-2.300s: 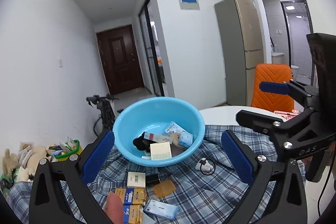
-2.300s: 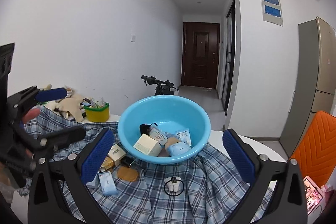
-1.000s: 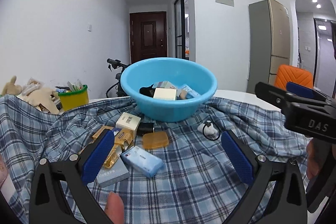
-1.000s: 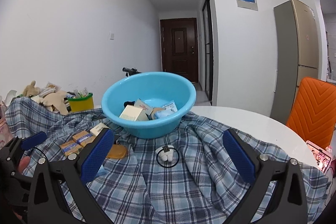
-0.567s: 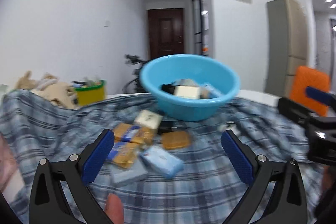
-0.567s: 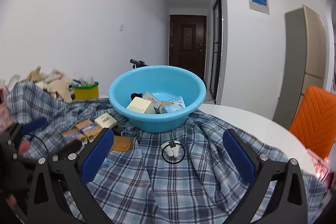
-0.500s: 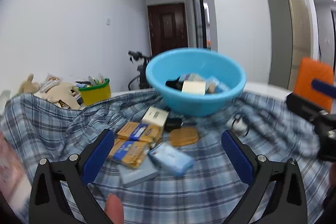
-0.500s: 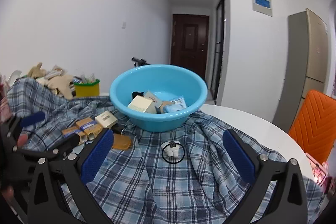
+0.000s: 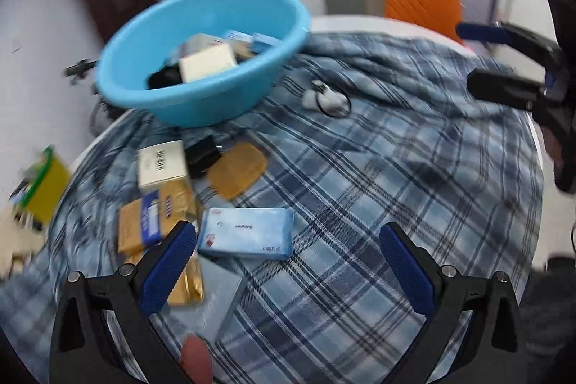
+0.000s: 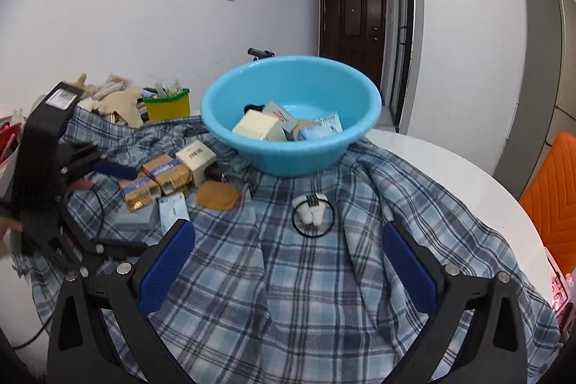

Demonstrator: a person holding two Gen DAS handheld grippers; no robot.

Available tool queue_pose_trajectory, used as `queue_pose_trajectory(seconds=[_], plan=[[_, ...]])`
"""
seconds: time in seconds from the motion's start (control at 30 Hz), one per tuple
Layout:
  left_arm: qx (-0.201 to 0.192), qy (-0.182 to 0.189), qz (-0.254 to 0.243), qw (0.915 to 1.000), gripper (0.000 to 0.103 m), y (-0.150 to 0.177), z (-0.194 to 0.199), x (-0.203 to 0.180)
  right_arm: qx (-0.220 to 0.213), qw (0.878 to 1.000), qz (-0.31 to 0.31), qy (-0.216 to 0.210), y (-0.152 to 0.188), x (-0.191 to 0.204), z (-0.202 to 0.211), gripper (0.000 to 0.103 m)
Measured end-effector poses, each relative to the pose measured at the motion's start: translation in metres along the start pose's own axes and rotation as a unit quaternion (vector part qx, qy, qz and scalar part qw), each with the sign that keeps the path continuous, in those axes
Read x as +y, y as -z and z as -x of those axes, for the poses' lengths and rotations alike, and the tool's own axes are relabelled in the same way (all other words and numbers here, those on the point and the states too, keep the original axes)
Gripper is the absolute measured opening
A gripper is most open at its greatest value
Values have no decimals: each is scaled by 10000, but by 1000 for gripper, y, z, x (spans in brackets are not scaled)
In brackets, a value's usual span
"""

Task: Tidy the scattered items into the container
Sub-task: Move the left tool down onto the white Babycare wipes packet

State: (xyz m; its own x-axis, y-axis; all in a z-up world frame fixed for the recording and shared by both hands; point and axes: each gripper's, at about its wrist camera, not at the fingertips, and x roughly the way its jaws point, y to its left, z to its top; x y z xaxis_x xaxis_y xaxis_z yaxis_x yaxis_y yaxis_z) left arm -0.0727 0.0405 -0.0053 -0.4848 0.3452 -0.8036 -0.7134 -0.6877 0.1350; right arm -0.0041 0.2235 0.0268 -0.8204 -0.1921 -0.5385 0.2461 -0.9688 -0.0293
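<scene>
Left gripper (image 9: 288, 261) jaws wide apart, empty, above light-blue packet (image 9: 246, 237) on plaid cloth (image 9: 378, 204). Right gripper (image 10: 288, 261) jaws wide, empty. Blue basin (image 10: 291, 117) holds boxes.

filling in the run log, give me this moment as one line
left gripper: open, above blue tissue pack | right gripper: open, empty | blue basin: partly filled

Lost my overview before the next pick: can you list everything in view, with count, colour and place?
Basin: one, light blue, on cloth, holds boxes and packets.
Cloth: one, blue plaid, covers table.
Gold boxes: two, left of basin.
White box: one, beside gold boxes.
Tissue pack: one, pale blue, nearest left gripper.
Amber pad: one, before basin.
Hair tie: one, black and white, centre.
Yellow tub: one, far left.
Chair: one, orange, right.
Left gripper: open.
Right gripper: open.
</scene>
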Motion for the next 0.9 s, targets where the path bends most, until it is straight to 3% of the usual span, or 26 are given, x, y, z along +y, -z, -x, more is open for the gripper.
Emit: queue_pose_trajectory(seconds=[0.17,0.23,0.47,0.63,0.7,0.8,0.9], plan=[[391,1073,26,9935,103,-13,-17,24,51,9998,-98,168,5,-15,1,103],[457,1338,155,9898,103,-18,-24,33,69,9996,-214,177,7,-20,1,103],[867,1029,197,9907,103,-14,-50,41,256,9983,-503,113,14,-32,-12,103],[1185,618,231,9908,103,-4,-69,45,342,9979,-547,51,17,-30,-21,103],[1188,427,31,9920,103,-3,-74,40,358,9977,-568,13,18,-28,-22,103],[1171,534,-20,9917,103,-4,-74,42,387,9979,-524,30,20,-24,-24,103],[1093,856,359,9897,103,-7,-71,56,433,9976,-545,23,22,-24,-26,103]])
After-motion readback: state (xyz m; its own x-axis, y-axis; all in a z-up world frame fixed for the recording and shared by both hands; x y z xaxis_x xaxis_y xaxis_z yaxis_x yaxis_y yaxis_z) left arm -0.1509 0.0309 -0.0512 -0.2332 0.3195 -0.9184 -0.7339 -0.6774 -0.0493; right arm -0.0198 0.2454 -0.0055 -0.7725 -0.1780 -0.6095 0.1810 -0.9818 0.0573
